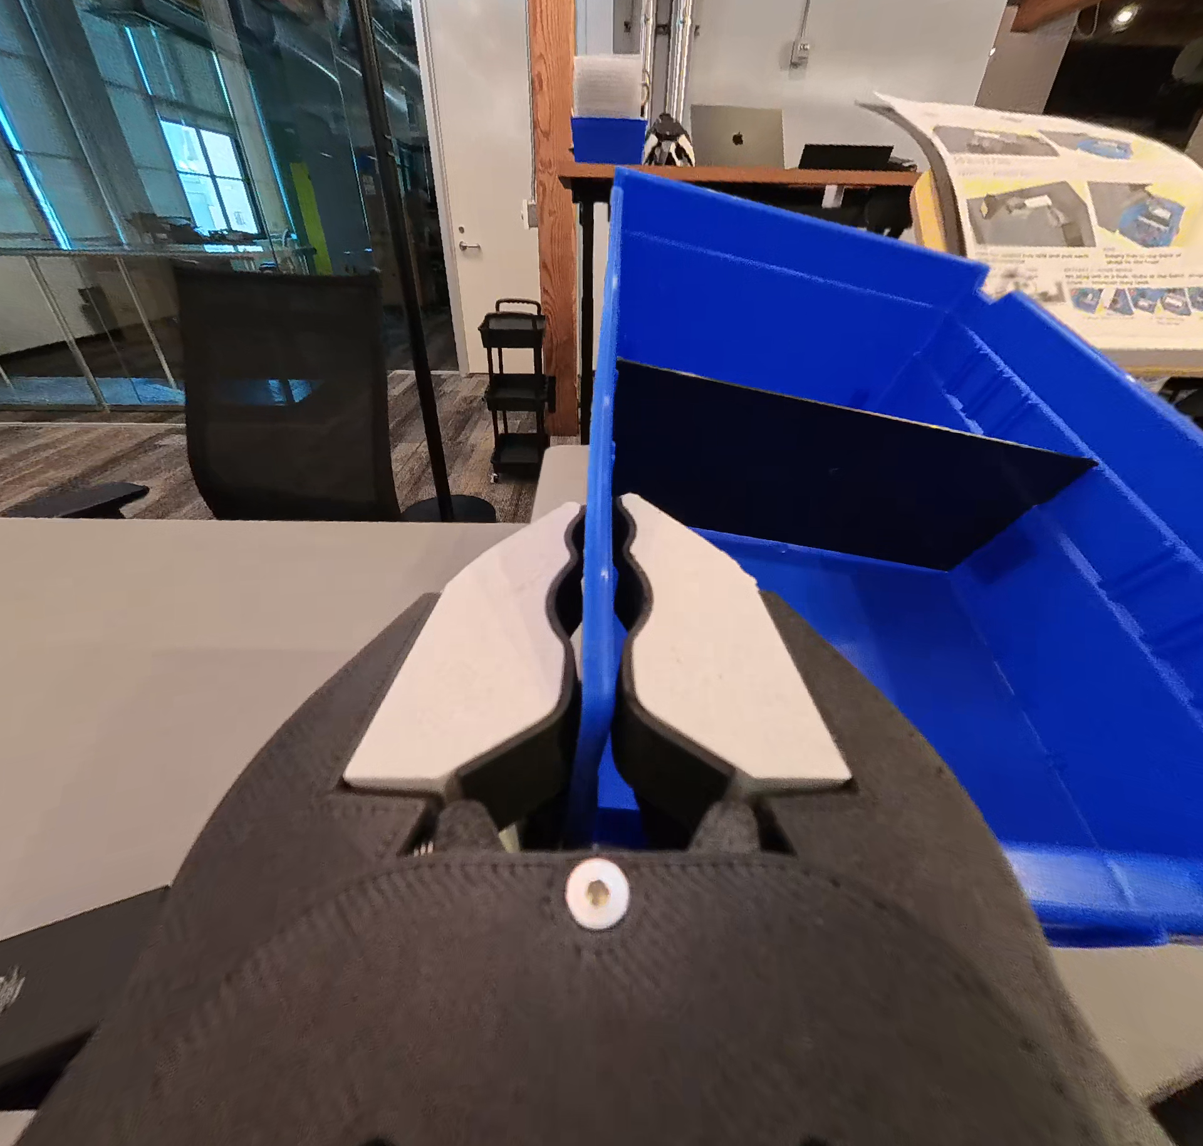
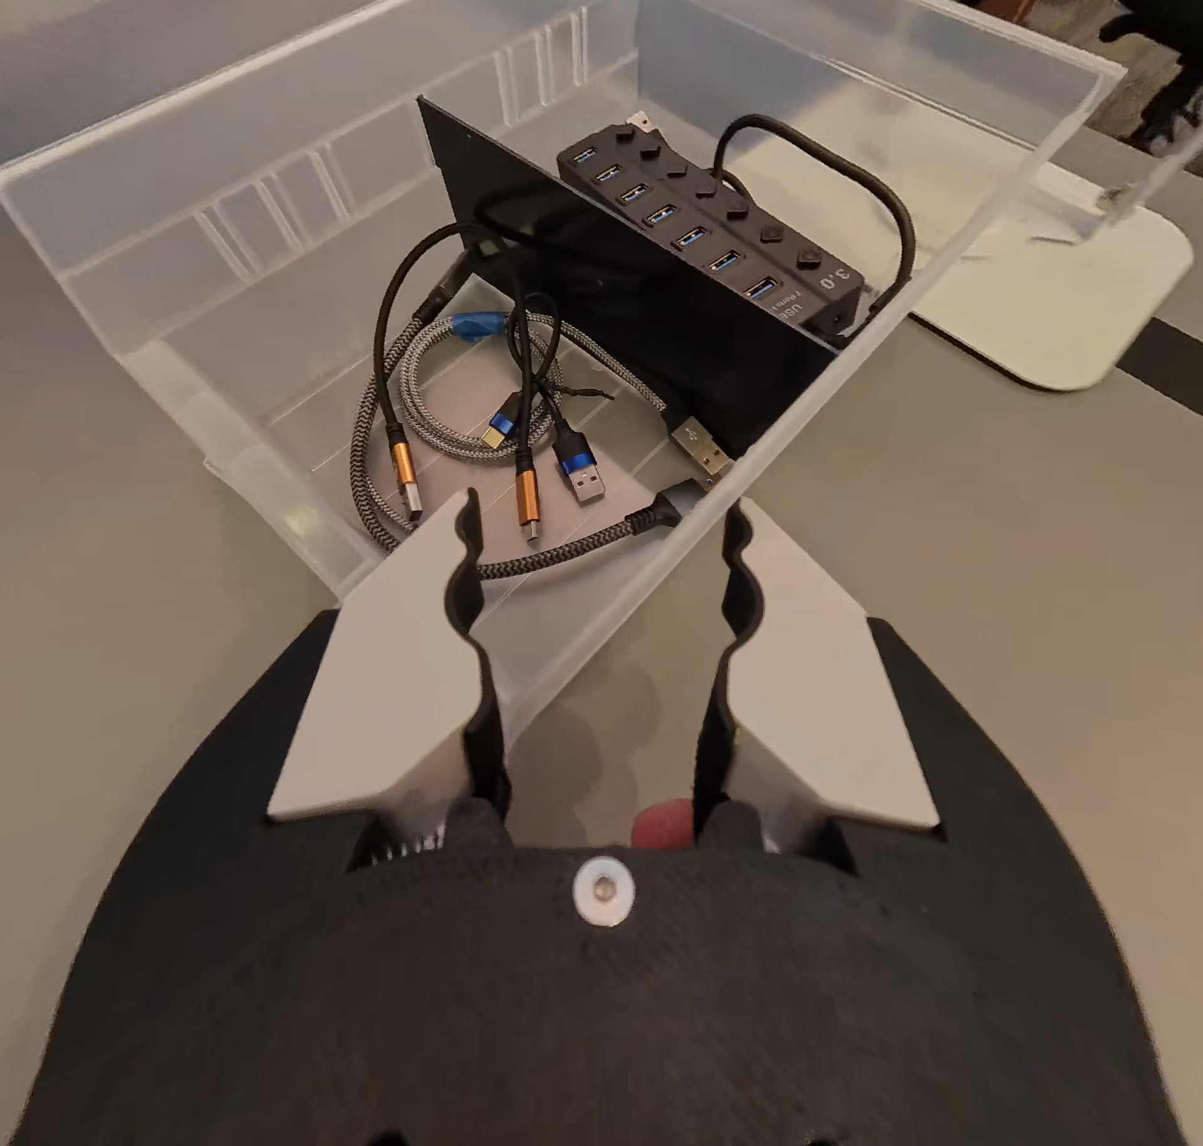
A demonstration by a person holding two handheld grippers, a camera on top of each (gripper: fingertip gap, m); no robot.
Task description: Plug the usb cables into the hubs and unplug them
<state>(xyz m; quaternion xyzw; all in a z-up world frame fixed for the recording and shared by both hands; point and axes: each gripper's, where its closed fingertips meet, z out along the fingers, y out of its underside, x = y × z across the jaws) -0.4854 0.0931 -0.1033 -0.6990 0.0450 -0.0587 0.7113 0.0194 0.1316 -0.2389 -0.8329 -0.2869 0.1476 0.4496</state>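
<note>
In the left wrist view my left gripper point(image 1: 600, 529) is shut on the side wall of a blue bin point(image 1: 911, 594), which is tilted and lifted off the grey table; a black divider point(image 1: 814, 464) crosses its inside. In the right wrist view my right gripper point(image 2: 602, 516) is open and empty, its fingers straddling the near corner of a clear plastic bin point(image 2: 260, 203). A black divider point(image 2: 618, 268) splits that bin. A black multi-port USB hub point(image 2: 709, 229) lies in the far section. Several USB cables point(image 2: 469, 412), braided grey and black with orange and blue plugs, lie in the near section.
The grey table point(image 1: 195, 626) stretches left of the blue bin. A black office chair point(image 1: 280, 392) and a small black cart point(image 1: 517, 385) stand beyond its edge. A printed sheet point(image 1: 1074, 216) stands behind the blue bin. A white flat stand base point(image 2: 1054, 294) lies right of the clear bin. Left tips to right tips: about 55 cm.
</note>
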